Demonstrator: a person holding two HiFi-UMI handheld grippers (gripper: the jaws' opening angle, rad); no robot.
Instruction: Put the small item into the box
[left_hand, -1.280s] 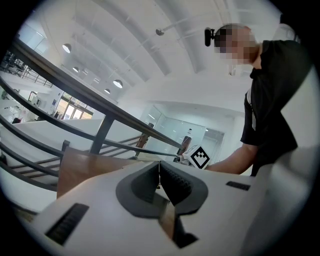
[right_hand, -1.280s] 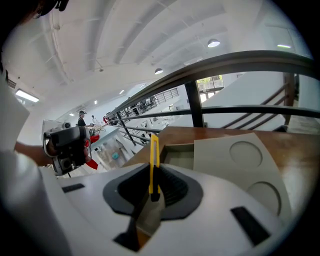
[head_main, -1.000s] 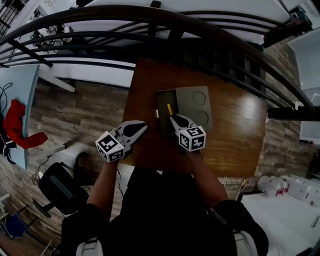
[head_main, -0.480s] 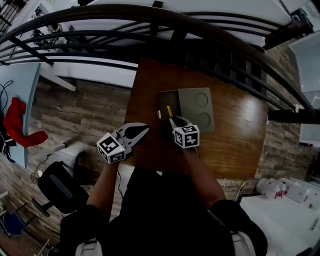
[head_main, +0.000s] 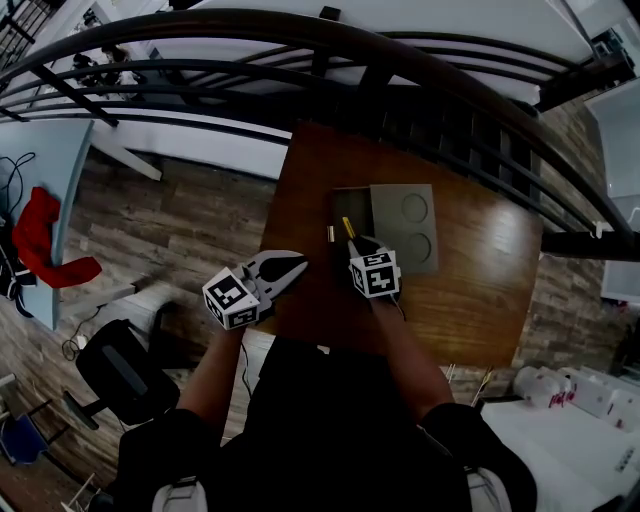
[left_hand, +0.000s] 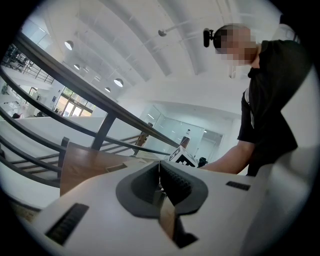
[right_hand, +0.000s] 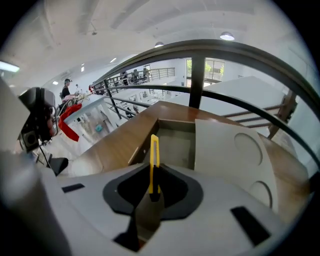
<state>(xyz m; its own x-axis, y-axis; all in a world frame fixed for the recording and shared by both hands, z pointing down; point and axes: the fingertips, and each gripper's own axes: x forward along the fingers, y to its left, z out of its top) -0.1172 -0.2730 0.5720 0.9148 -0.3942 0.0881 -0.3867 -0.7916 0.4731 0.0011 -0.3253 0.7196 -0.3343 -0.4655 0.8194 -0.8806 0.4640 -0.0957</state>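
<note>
A grey box (head_main: 352, 205) lies open on the brown table (head_main: 470, 270), its recess (right_hand: 175, 145) on the left. Beside that is a grey panel (right_hand: 235, 155) with two round cut-outs. My right gripper (head_main: 355, 240) is shut on a thin yellow item (right_hand: 154, 160). The yellow item (head_main: 348, 227) sticks out from the jaws over the near left part of the box. My left gripper (head_main: 298, 264) hovers at the table's near left edge, left of the box. In the left gripper view its pads (left_hand: 172, 180) meet with nothing between them.
A small pale piece (head_main: 331, 234) lies on the table just left of the box. A black curved railing (head_main: 450, 110) runs along the table's far side. To the left, lower down, are a wood floor, a black chair (head_main: 120, 375) and a red cloth (head_main: 40, 240).
The right gripper with the yellow item has shifted slightly left relative to the box. The left gripper has kept its place at the table's edge. The head view has drifted.
</note>
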